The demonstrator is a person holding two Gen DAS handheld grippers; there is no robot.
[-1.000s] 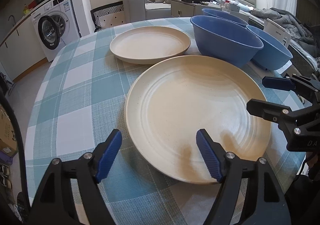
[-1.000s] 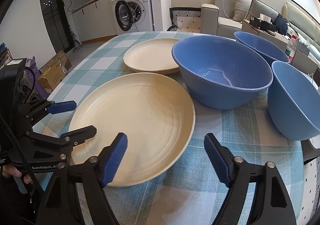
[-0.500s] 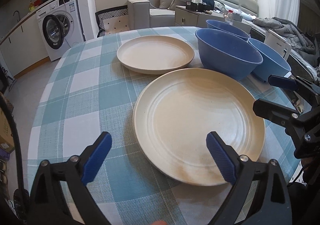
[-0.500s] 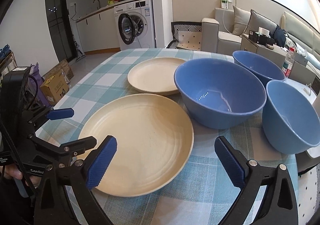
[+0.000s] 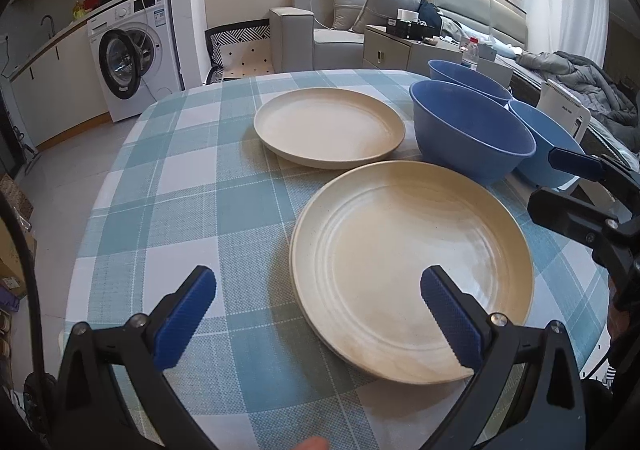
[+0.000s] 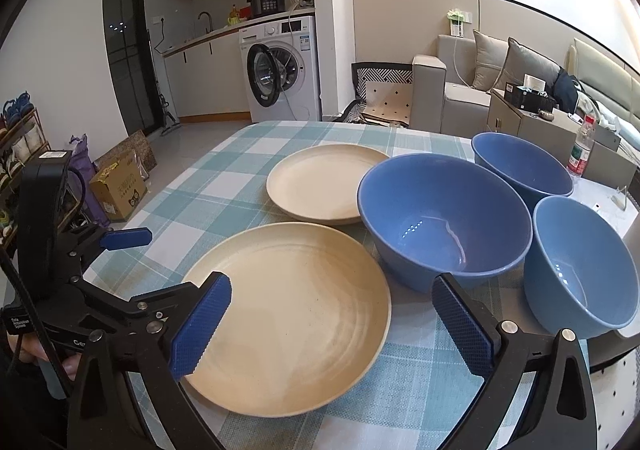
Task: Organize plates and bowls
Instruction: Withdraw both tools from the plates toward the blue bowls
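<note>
A large cream plate [image 5: 412, 266] [image 6: 296, 306] lies on the checked tablecloth near the front edge. A smaller cream plate [image 5: 328, 126] [image 6: 324, 182] lies behind it. Three blue bowls stand to the right: a big one [image 5: 468, 130] [image 6: 444, 214], one behind it [image 5: 464, 74] [image 6: 520, 166] and one at the right [image 5: 548, 138] [image 6: 580, 262]. My left gripper [image 5: 320, 314] is open and empty above the large plate's near left rim. My right gripper [image 6: 332, 326] is open and empty above that plate's right side.
The round table [image 5: 168, 186] has a teal and white cloth. A washing machine [image 6: 280, 70] and counter stand far left, a sofa [image 5: 320, 30] and a low cabinet [image 6: 532, 118] behind the table. Boxes [image 6: 116, 186] sit on the floor at the left.
Both grippers have pulled back and risen away from the large plate, so more of the table and room shows. Both jaws have opened wider. The dishes have not moved.
</note>
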